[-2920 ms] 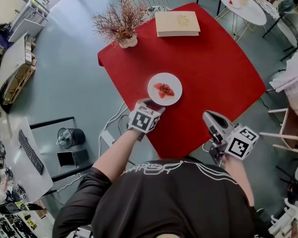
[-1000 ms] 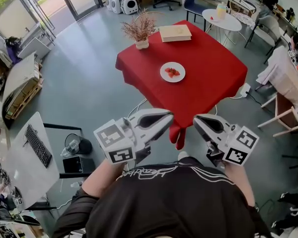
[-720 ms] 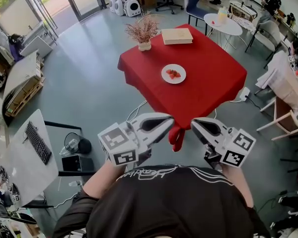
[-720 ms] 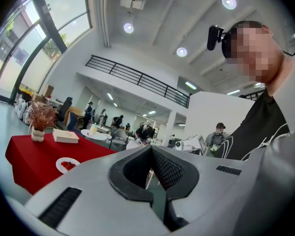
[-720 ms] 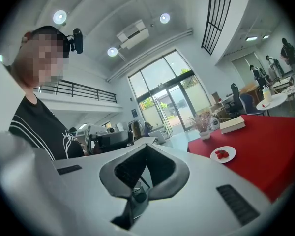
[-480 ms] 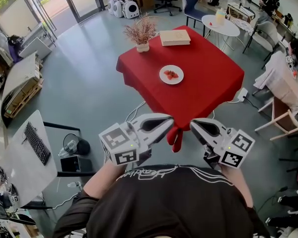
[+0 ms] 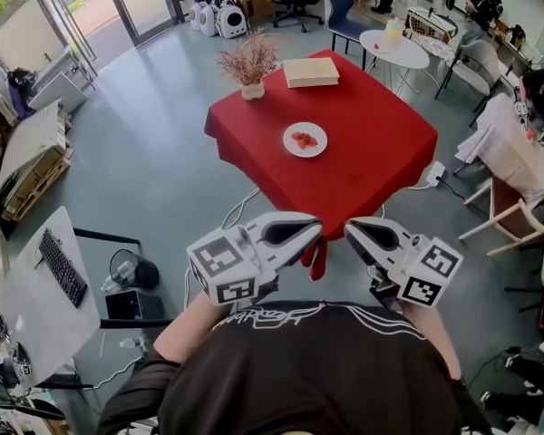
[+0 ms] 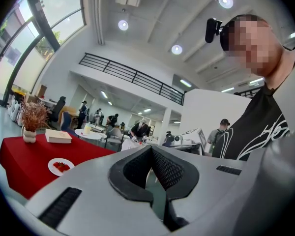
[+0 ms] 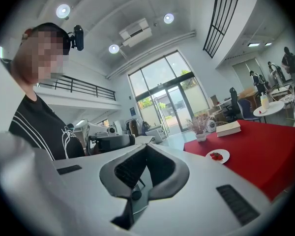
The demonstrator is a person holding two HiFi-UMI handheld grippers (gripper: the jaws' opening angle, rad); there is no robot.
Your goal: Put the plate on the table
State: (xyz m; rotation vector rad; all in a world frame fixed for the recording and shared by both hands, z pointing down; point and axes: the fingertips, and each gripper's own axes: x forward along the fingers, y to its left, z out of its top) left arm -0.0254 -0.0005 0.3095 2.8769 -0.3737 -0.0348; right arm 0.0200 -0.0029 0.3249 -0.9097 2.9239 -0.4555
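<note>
A white plate [image 7: 305, 140] with red strawberries rests near the middle of the red-clothed table [image 7: 372, 152], well ahead of me. Both grippers hang close to my chest, away from the table, with their tips pointing toward each other. My left gripper [image 7: 315, 229] is shut with nothing in it. My right gripper [image 7: 352, 230] is also shut and empty. In the left gripper view the plate [image 8: 61, 166] lies at the left beyond the closed left gripper [image 8: 150, 150]. The right gripper view has the plate [image 9: 217, 156] to the right of the closed right gripper [image 9: 146, 148].
On the table's far side stand a vase of dried twigs [image 7: 250, 66] and a book [image 7: 310, 72]. A round white table [image 7: 394, 48] and chairs lie beyond. Cables [image 7: 240, 208] trail on the floor by the table; a desk with a keyboard [image 7: 59, 265] is at my left.
Nearly three seconds ago the left gripper was beside the plate at the table. Since then I have backed off, so the table looks far and small. Over the last second the grippers barely shift.
</note>
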